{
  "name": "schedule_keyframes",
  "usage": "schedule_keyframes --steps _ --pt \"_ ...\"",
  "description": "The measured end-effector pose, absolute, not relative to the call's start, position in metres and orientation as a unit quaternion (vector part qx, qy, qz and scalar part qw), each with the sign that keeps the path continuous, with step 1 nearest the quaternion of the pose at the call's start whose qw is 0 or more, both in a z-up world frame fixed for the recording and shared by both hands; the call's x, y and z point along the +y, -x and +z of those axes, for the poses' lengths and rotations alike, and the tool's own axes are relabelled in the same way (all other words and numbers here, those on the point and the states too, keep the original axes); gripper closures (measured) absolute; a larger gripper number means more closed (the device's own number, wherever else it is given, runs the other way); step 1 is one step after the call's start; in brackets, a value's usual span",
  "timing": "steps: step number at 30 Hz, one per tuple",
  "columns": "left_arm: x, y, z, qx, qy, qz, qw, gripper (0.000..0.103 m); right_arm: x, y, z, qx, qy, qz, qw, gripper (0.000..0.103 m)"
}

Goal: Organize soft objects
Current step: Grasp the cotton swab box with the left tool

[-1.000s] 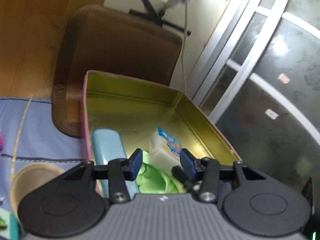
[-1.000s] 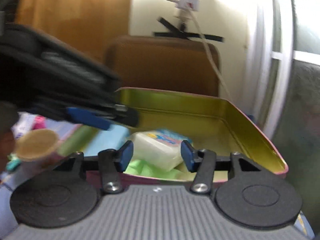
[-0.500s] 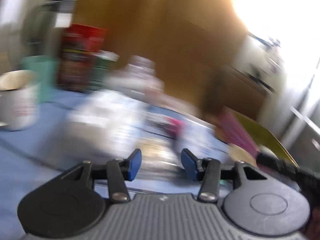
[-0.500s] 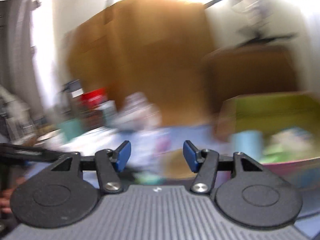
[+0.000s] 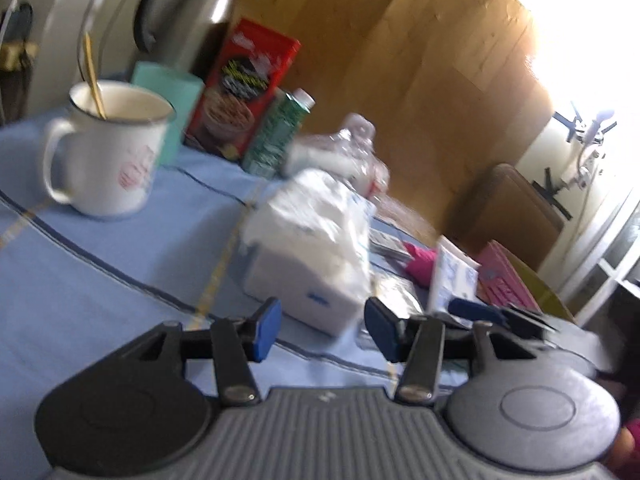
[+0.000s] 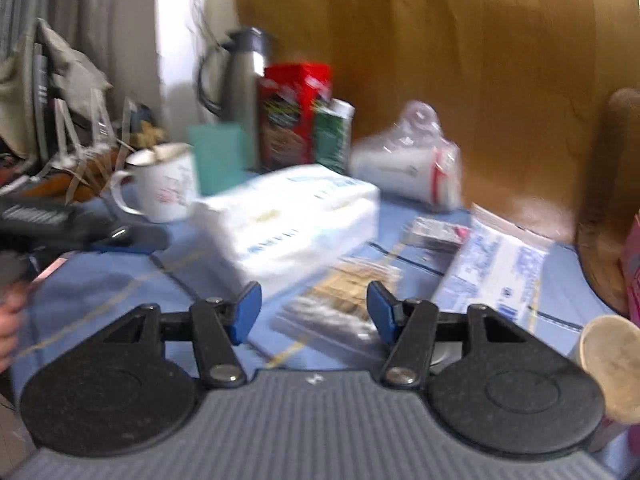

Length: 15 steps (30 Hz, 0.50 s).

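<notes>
A big white tissue pack (image 5: 308, 248) with blue print lies on the blue tablecloth, just beyond my left gripper (image 5: 322, 332), whose jaws are opening with nothing between them. In the right wrist view the same tissue pack (image 6: 292, 216) sits ahead and slightly left of my right gripper (image 6: 312, 314); its jaws are opening too and hold nothing. A flat clear packet (image 6: 340, 300) lies on the cloth under the right gripper's gap. The pink tin with the yellow inside (image 5: 516, 284) shows at the right edge of the left wrist view.
At the back stand a white mug (image 5: 112, 152), a teal box (image 5: 176, 96), a red carton (image 5: 244, 88), a green bottle (image 5: 276, 136), a steel flask (image 5: 188, 12) and a clear bag (image 6: 408, 164). A printed pouch (image 6: 496, 272) and a pink object (image 5: 420, 266) lie to the right.
Both grippers have swung left, away from the open tin with its packed items, and now face the cluttered tabletop and the tissue pack. Both pairs of jaws have widened.
</notes>
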State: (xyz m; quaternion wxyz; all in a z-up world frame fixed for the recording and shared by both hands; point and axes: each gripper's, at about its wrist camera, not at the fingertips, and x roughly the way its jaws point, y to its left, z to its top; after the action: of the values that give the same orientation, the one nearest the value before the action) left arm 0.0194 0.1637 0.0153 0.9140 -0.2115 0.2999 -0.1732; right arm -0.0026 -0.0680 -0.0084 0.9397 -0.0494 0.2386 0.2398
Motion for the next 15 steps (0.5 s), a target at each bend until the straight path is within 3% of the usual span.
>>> schedule_keyframes --steps 1,3,5,6,7,10,15 --pt "0.161 -0.020 0.013 0.303 0.217 -0.178 0.911 0.056 -0.068 -0.006 -0.011 0.246 0.060 0.238 0.938 0.028" --pt "0.156 -0.018 0.008 0.306 0.223 -0.184 0.907 0.056 -0.064 -0.023 -0.018 0.263 0.084 0.234 0.932 0.017" --pt "0.152 -0.015 0.008 0.309 0.218 -0.189 0.906 0.056 -0.059 -0.038 -0.026 0.284 0.098 0.226 0.927 0.017" --pt "0.150 -0.012 0.009 0.309 0.215 -0.190 0.907 0.055 -0.056 -0.044 -0.031 0.295 0.105 0.226 0.922 0.019" --pt "0.149 -0.010 0.009 0.309 0.213 -0.191 0.907 0.053 -0.054 -0.046 -0.035 0.302 0.109 0.234 0.918 0.032" --pt "0.149 -0.005 0.012 0.310 0.212 -0.189 0.907 0.050 -0.050 -0.035 -0.040 0.296 0.118 0.265 0.910 0.040" --pt "0.134 -0.001 0.005 0.349 0.200 -0.200 0.893 0.050 -0.051 0.022 -0.038 0.286 0.124 0.325 0.893 0.042"
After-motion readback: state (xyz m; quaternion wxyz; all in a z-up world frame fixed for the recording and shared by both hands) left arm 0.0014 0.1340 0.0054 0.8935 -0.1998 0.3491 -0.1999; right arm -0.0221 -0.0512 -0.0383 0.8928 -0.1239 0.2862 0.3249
